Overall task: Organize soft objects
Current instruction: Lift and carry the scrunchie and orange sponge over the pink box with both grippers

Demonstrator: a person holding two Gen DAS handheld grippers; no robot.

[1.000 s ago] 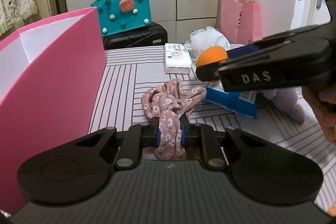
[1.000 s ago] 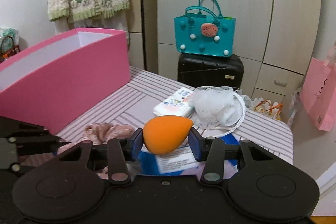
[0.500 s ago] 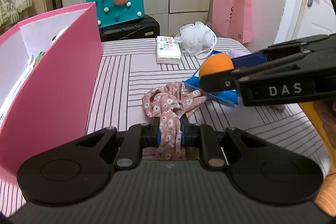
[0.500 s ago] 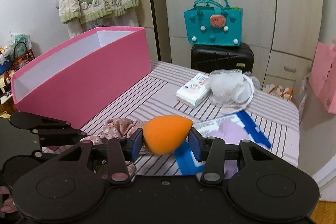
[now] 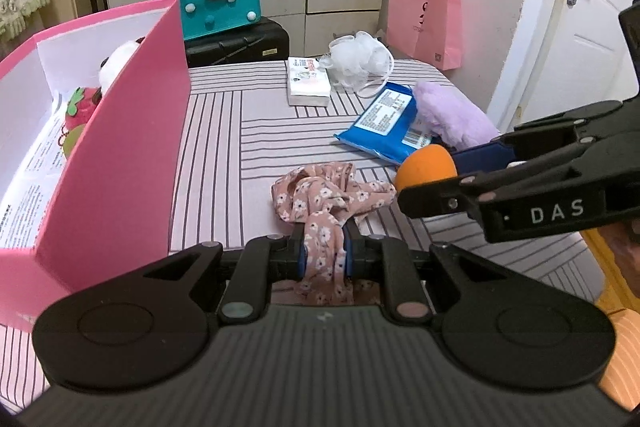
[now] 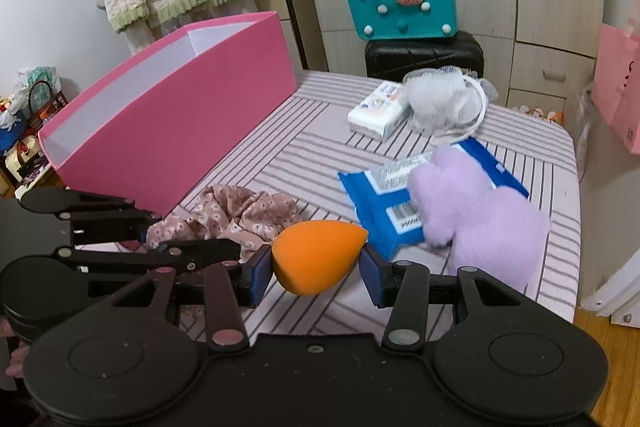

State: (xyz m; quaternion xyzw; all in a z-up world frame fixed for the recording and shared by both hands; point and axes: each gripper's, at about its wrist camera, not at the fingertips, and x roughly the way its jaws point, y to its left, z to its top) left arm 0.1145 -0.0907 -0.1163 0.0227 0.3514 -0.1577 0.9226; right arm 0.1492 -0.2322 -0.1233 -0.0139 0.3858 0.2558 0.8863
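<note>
Floral cloth and orange sponge both gripped above the striped table

Floral cloth (image 5: 320,203) is pinched in my left gripper (image 5: 324,251), jaws fully closed on it, the rest trailing onto the striped table (image 5: 260,123) toward 12 o'clock. My right gripper (image 6: 316,269) clamps the orange sponge (image 6: 316,255), pointed end toward 3 o'clock. Pink box (image 5: 120,163) sits at 10 o'clock of the cloth; blue wipes pack (image 5: 384,123) and purple plush (image 6: 480,203) at 2 o'clock.
</note>
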